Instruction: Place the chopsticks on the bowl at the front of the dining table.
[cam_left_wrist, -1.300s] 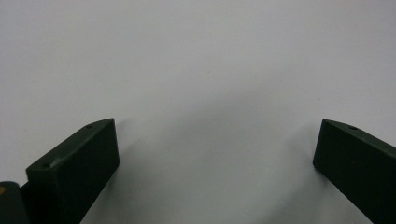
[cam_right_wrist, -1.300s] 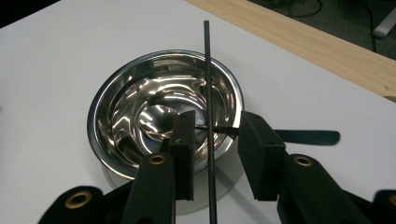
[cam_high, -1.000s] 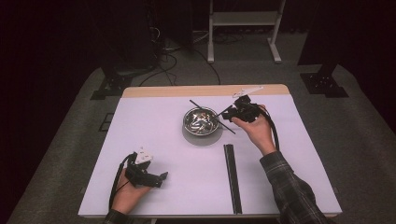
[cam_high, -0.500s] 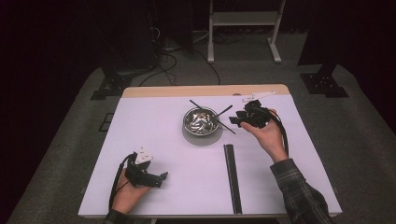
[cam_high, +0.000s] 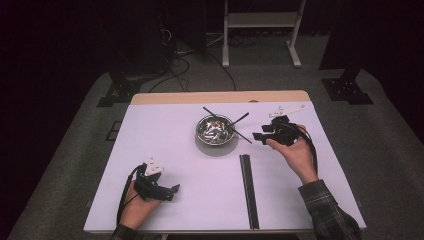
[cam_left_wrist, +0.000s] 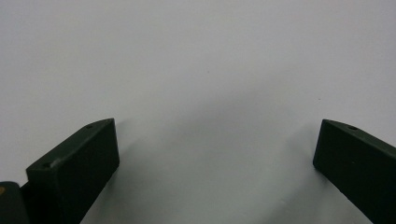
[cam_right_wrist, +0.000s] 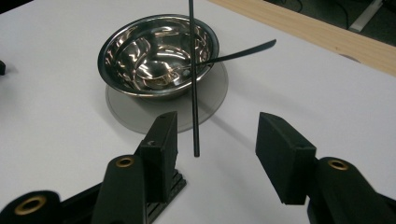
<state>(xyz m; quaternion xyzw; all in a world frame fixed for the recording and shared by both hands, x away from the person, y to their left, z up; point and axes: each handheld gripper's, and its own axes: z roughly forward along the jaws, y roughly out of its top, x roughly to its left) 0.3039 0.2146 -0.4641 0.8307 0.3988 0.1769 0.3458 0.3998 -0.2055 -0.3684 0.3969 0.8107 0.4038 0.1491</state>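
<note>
Looks like a lab/recording studio: dark curtained surrounds, grey carpet w/ loose cables (cam_high: 185, 60), black stand bases (cam_high: 117, 90), white metal frame (cam_high: 260, 22) behind a white-topped bench (cam_high: 165, 135).

No text, label, brand, number or sign can be read in any view. The desk (cam_high: 165, 145) is plain white, the bowl (cam_right_wrist: 159, 56) is bare steel, and the black jaws of each gripper carry no marking.
</note>
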